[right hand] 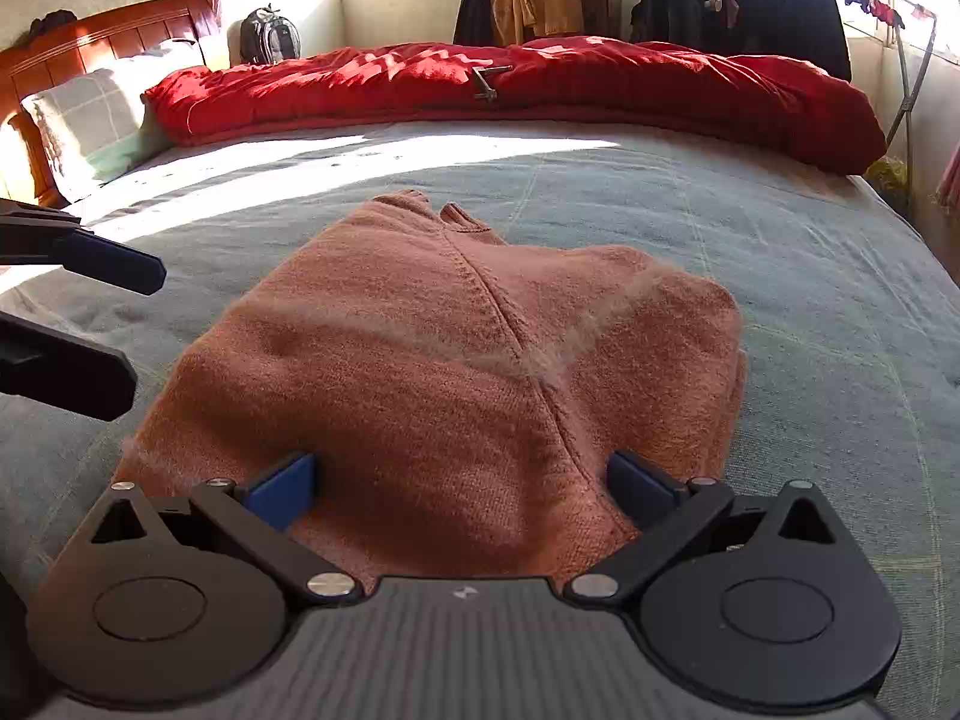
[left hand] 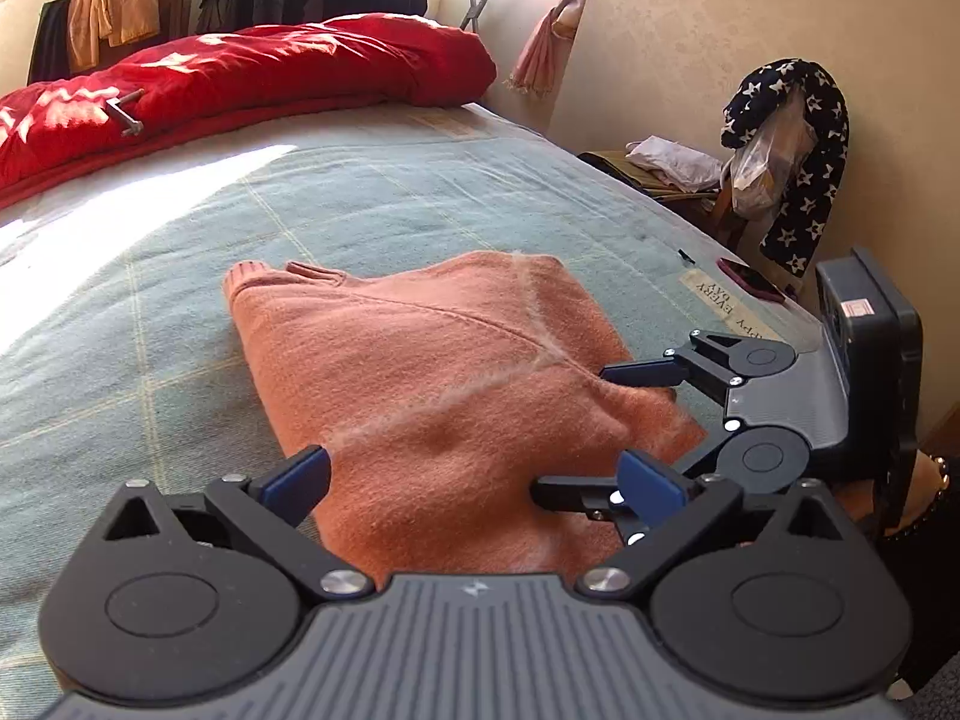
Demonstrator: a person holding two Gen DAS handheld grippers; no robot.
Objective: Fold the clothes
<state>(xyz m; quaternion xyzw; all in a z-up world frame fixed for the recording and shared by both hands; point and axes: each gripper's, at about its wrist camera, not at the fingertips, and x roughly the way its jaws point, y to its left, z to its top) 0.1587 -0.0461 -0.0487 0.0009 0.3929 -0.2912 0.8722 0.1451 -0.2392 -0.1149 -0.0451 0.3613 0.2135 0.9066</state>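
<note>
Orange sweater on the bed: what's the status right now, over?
Left gripper open, right gripper open, both at the near edge. Orange sweater lies folded on the blue-grey bedspread. Nothing in the way; red quilt far side.

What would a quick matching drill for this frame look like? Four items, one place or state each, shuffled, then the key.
Items
1. orange sweater
2. red quilt
3. star-print scarf
4. left gripper

States
A. bunched along the far side of the bed
B. draped over something beside the bed
C. folded, flat on the blue-grey bedspread
D. open, fingers either side of the near hem

Pairs: 1-C, 2-A, 3-B, 4-D
</note>
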